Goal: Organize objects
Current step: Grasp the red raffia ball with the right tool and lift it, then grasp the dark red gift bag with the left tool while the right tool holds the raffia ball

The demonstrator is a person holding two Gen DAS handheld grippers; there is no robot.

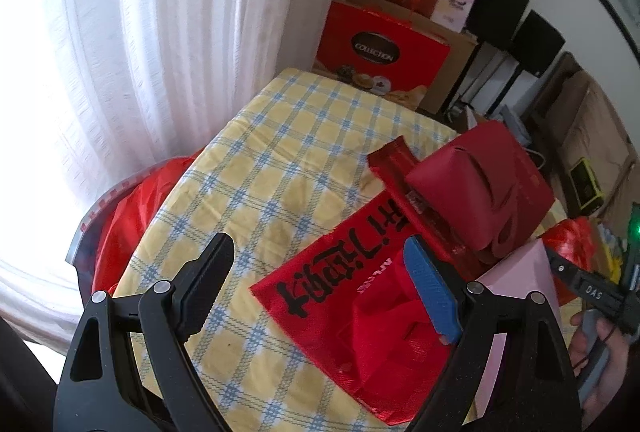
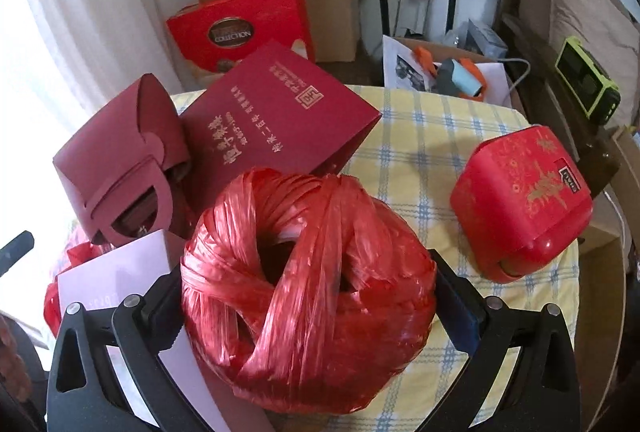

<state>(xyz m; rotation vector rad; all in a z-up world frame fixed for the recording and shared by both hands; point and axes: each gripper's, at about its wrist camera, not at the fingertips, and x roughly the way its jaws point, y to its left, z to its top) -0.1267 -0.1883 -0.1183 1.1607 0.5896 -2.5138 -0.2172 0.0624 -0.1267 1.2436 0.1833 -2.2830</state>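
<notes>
A table under a checked cloth [image 2: 420,136] is holding red gift items. A ball of red twine [image 2: 308,292] is sitting between the right gripper [image 2: 308,296] jaws, which are clasping its sides. The left gripper [image 1: 320,284] is hovering spread wide, empty, over a red bag [image 1: 340,296].

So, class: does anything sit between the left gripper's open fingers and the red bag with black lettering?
Nothing visible does. The left gripper hangs open above the red bag, with only checked tablecloth nearby.

Bare checked tablecloth [image 1: 256,168] toward curtain-side edge, red bag [image 1: 340,296], maroon boxes [image 1: 472,184] crowding opposite side, red tin [image 2: 524,200] near far corner
</notes>
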